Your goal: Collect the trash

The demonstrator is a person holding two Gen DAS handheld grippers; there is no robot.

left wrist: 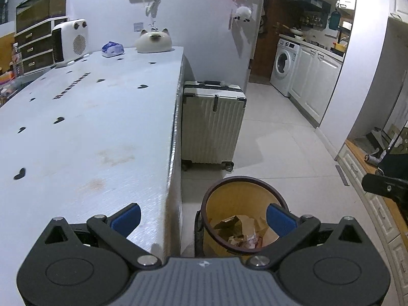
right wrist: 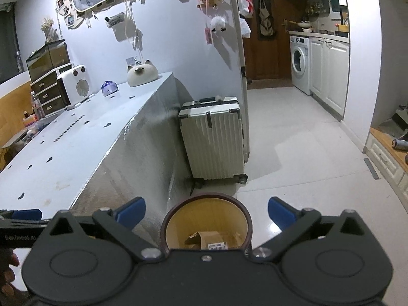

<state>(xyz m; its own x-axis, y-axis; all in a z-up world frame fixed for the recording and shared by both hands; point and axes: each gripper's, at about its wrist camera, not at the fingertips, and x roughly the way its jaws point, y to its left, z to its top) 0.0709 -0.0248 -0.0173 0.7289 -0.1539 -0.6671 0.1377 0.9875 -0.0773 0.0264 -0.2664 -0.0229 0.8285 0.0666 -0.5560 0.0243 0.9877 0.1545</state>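
Right wrist view: right tongs (right wrist: 206, 211) gape empty directly above the bin (right wrist: 206, 223); left tongs (left wrist: 202, 216) also wide, empty — bin under their right finger; trash (right wrist: 206, 241) inside; lift clear before turning away.

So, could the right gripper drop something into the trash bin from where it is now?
Probably yes. The right gripper is open and empty above the trash bin, whose uncovered mouth lies between its fingers. Nothing blocks the way down; the table stands off to the side.
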